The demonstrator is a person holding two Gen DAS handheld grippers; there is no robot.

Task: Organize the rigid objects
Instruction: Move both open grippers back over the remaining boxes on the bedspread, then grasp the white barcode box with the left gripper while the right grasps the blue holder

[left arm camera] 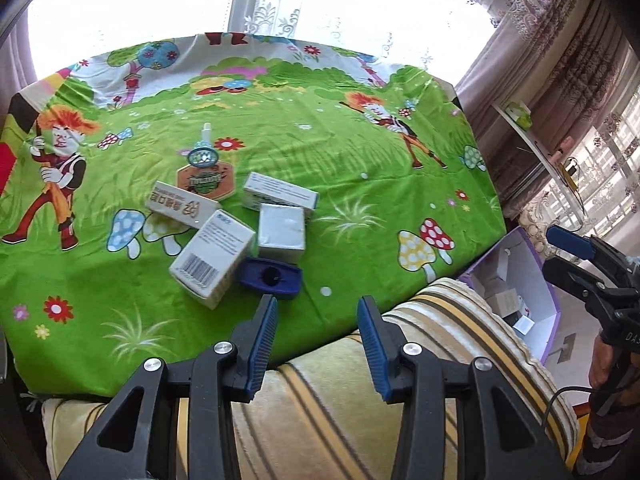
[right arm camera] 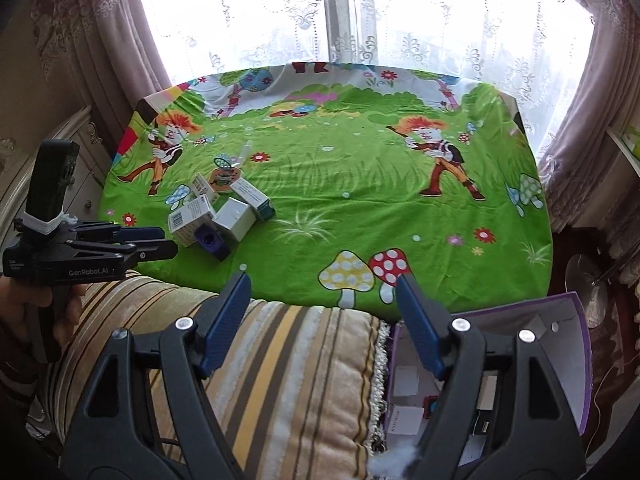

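A cluster of small boxes lies on the green cartoon cloth (left arm camera: 360, 168): a barcode box (left arm camera: 212, 262), a plain white box (left arm camera: 281, 232), a long printed box (left arm camera: 182, 204) and a teal-ended box (left arm camera: 280, 194). A dark blue plastic piece (left arm camera: 271, 278) lies at the cluster's near edge. Behind the boxes sit an orange hexagonal pack (left arm camera: 205, 182) and a teal round item (left arm camera: 203, 156). My left gripper (left arm camera: 318, 304) hovers just short of the blue piece, open and empty. My right gripper (right arm camera: 322, 280) is open and empty over the cloth's near edge, well right of the cluster (right arm camera: 220, 212).
A purple open box (right arm camera: 568, 320) with several small boxes inside stands below the cloth's near right corner, also in the left wrist view (left arm camera: 516, 280). A striped cushion (right arm camera: 280, 360) lies under both grippers. Curtains and a bright window back the table; a shelf (left arm camera: 532, 136) is at right.
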